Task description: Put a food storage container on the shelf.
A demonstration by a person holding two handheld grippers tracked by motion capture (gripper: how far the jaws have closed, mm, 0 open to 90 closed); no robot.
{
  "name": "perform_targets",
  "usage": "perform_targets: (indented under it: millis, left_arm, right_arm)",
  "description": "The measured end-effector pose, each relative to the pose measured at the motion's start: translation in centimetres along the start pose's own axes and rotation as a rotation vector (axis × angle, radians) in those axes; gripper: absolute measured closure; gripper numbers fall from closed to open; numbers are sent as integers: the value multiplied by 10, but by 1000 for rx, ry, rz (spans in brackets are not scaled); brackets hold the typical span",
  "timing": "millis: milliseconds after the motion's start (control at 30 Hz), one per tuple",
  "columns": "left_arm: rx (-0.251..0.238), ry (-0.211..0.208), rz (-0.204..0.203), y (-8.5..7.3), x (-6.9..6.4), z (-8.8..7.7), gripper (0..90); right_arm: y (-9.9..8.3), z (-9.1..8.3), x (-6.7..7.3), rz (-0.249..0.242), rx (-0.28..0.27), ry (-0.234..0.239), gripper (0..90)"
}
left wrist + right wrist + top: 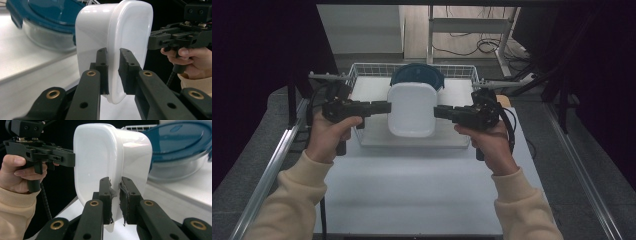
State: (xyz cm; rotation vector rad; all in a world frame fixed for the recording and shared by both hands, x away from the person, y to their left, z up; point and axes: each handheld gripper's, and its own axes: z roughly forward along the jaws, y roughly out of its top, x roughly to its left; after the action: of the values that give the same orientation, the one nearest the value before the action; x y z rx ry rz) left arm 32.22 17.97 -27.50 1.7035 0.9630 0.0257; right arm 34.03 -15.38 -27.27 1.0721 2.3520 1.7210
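Note:
A white rounded-rectangular plastic container [412,110] hangs in the air over the wire basket [362,70], its broad face turned toward the high camera. My left gripper [387,106] is shut on its left rim, and in the left gripper view the pads of that gripper [113,51] pinch the rim of the container [112,27]. My right gripper [437,111] is shut on the opposite rim, and in the right gripper view its worn pads [115,180] clamp the edge of the container [100,152]. Each gripper view also shows the other hand and its gripper farther off.
A glass bowl with a teal lid [417,75] sits at the back of the basket, behind the container. The basket stands on a white table [412,190] with metal rails along both sides. Cables and a frame lie on the floor beyond.

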Motion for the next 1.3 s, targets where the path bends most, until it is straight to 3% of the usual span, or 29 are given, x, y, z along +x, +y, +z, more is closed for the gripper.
perform_targets:
  millis: [300,467,933,1300]
  left_arm:
    - [-2,3,19,27,-1,3,790]
    - [-5,-4,9,39,2,4,790]
    - [12,-13,-22,76,24,10,788]
    - [28,-47,-134,95,60,31,787]
  right_arm:
    - [20,-6,-6,10,-29,14,798]
    - [34,-7,-10,13,-27,14,798]
    - [70,6,-25,41,-16,4,798]
    - [97,25,-51,109,21,-12,796]
